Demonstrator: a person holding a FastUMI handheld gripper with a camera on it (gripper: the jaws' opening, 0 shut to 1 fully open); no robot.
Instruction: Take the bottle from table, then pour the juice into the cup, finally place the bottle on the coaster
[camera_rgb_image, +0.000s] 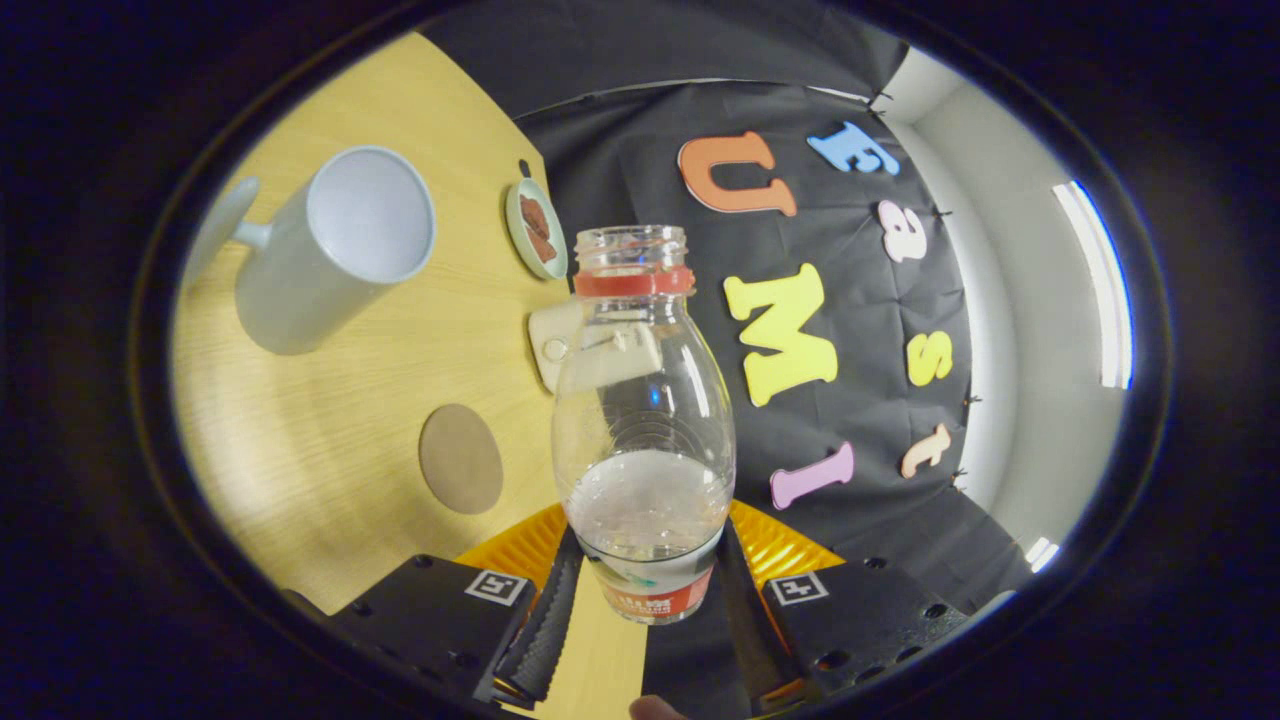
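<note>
We see the bottle (645, 420) held between the two fingers of the gripper (645, 610), which press on its lower part from either side, over the label band. The bottle is clear, uncapped, with a red ring under the threaded neck, and a little clear liquid sits low in its body. Its mouth points away from the fingers, toward the booth's dark wall (880, 520). The view is rolled to one side, so the wooden table (330, 430) appears as a slanted plane beside the bottle rather than below it, and the bottle seems lifted off the tabletop; we cannot tell how far.

Beyond the fingers and to the side, a round brown coaster (461, 458) lies flat on the table, near the bottle's body and apart from everything else. Bare wood surrounds it on all sides. Further out stands the pale cup (330, 255), its open mouth turned toward us, its handle on the side away from the bottle, well apart from the coaster. Close to the table's far edge lies a small round dish (536, 228) with something brown on it, and just behind the bottle's shoulder a small pale object (553, 345) rests at that same edge, partly seen through the plastic. Between cup and coaster the wood is bare. The table edge meets the wall cloth right behind the bottle.
</note>
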